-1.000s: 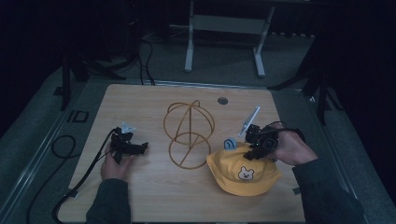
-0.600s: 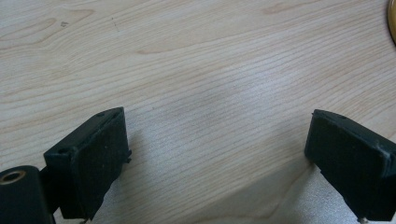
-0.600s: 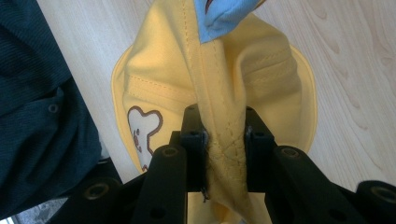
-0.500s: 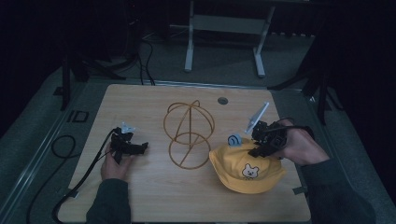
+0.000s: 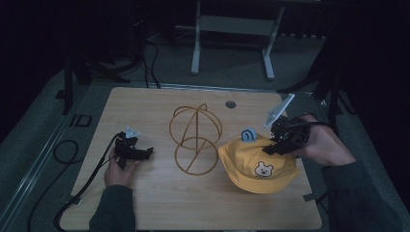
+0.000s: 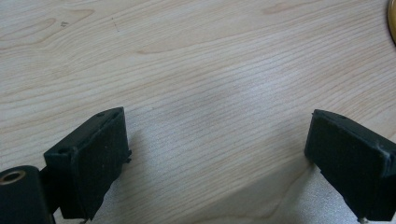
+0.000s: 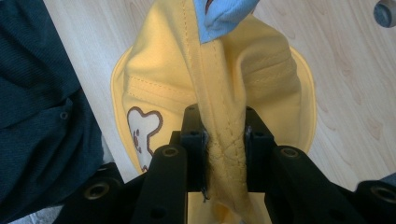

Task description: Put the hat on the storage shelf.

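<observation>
A yellow hat [image 5: 258, 164] with a bear face and a small blue ear sits at the right of the wooden table [image 5: 159, 208]. My right gripper [image 5: 276, 145] is shut on a fold of the yellow hat [image 7: 224, 93], pinching the cloth between its two pads and lifting that side. A gold wire stand [image 5: 196, 140] of rings rises at the table's middle, just left of the hat. My left gripper [image 5: 138, 153] rests at the table's left in a hand; its jaws stand wide open over bare wood [image 6: 210, 93] with nothing between them.
A round hole [image 5: 230, 104] is set in the table near its far edge. Cables trail off the table's left side. A metal frame stands on the floor behind the table. A dark sleeve [image 7: 42, 107] lies close beside the hat.
My right gripper has risen and moved slightly right with the hat's crown pinched in it, pulling the cloth up. The left gripper has stayed in place.
</observation>
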Motion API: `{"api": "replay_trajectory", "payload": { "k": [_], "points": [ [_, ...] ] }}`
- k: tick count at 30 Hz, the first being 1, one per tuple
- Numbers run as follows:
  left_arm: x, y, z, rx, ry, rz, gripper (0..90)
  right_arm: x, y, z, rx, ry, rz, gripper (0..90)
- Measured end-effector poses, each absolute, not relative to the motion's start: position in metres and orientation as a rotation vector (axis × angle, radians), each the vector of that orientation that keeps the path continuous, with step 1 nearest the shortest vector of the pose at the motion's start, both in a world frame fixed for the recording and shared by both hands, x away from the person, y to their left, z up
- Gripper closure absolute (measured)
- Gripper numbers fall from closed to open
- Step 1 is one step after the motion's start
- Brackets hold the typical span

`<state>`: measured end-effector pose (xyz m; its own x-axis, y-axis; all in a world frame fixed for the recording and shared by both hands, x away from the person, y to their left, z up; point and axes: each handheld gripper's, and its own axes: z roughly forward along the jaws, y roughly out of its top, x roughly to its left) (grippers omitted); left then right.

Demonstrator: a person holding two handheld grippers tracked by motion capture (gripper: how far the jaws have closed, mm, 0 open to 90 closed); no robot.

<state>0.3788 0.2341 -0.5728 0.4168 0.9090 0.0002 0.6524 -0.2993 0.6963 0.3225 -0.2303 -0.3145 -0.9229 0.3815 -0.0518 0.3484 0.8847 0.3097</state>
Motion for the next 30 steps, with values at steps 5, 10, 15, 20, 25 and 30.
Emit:
{"api": "replay_trajectory", "payload": {
  "k": [5,10,15,20,25,30],
  "points": [
    [0.379,0.234,-0.573,2.054,1.318,0.534,6.1,0.323,-0.237,-0.306,0.595,2.912,0.48,75.9],
    [0.379,0.234,-0.573,2.054,1.318,0.534,6.1,0.324,-0.241,-0.299,0.619,2.861,0.515,76.7],
    [0.379,0.234,-0.573,2.054,1.318,0.534,6.1,0.326,-0.246,-0.29,0.659,2.811,0.552,77.0],
    [0.379,0.234,-0.573,2.053,1.318,0.534,6.1,0.329,-0.249,-0.284,0.689,2.778,0.576,77.7],
    [0.379,0.234,-0.573,2.053,1.319,0.533,6.1,0.331,-0.252,-0.28,0.719,2.751,0.608,77.9],
    [0.379,0.234,-0.573,2.054,1.319,0.531,6.1,0.334,-0.253,-0.275,0.74,2.722,0.65,78.0]
  ]
}}
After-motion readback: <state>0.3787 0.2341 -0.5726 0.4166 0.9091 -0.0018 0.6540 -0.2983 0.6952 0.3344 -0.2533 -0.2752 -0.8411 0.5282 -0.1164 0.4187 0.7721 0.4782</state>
